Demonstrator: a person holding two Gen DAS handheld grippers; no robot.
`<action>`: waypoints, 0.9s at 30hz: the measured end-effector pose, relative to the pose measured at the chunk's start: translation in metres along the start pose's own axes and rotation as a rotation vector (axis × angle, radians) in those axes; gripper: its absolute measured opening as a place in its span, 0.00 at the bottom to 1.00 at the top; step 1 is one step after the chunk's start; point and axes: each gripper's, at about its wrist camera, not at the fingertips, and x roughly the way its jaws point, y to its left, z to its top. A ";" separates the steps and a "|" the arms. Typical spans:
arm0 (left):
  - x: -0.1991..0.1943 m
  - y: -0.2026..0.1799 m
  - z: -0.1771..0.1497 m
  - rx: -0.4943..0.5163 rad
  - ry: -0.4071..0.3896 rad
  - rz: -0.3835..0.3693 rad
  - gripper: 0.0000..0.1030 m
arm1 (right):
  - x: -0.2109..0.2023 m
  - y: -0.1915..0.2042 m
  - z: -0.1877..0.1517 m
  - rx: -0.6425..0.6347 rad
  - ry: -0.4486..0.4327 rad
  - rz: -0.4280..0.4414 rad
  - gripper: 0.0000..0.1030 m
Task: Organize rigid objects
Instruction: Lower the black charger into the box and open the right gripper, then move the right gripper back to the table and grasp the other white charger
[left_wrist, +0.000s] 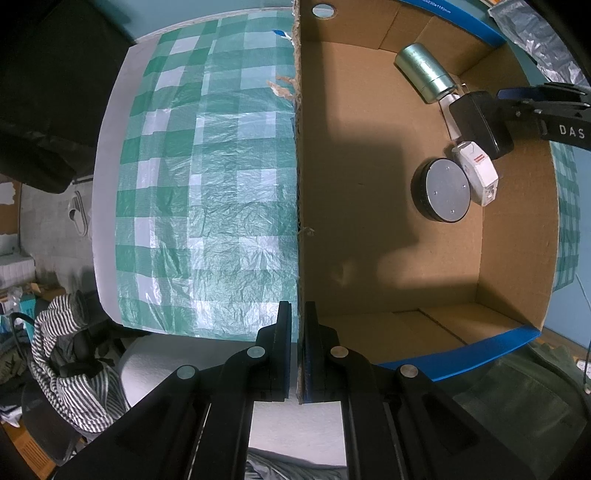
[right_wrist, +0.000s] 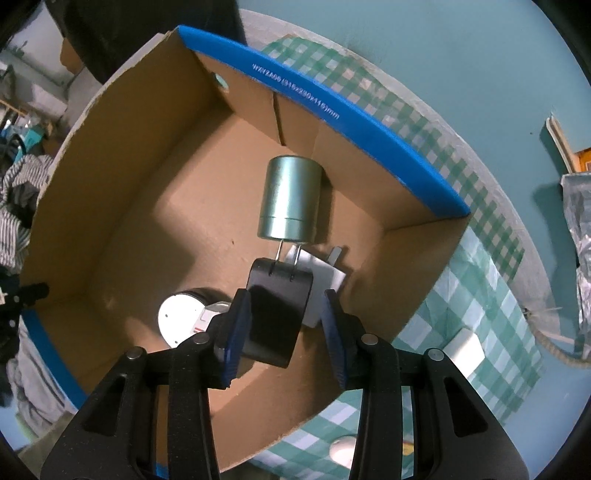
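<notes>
Checked tablecloth (left_wrist: 207, 177), cardboard box (right_wrist: 122, 206), rim print ending "mm", "DAS" on right tool (left_wrist: 495, 110)

The black plug adapter (right_wrist: 275, 314) covers most of the flat grey piece (right_wrist: 325, 284) beneath it and part of the white dispenser (right_wrist: 207, 321). Small print on the cardboard box's (right_wrist: 122, 206) blue rim is too blurred to read. The right gripper's (left_wrist: 491, 110) body runs off the left wrist view's edge.
</notes>
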 end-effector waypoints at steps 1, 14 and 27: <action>0.000 0.000 0.000 -0.001 0.000 0.000 0.06 | -0.002 -0.002 0.000 0.008 -0.008 0.003 0.45; 0.000 0.001 0.001 -0.001 0.001 0.000 0.06 | -0.044 -0.005 -0.003 0.031 -0.090 0.031 0.49; 0.000 0.001 0.000 -0.001 0.001 0.000 0.06 | -0.077 -0.039 -0.017 0.097 -0.129 0.010 0.50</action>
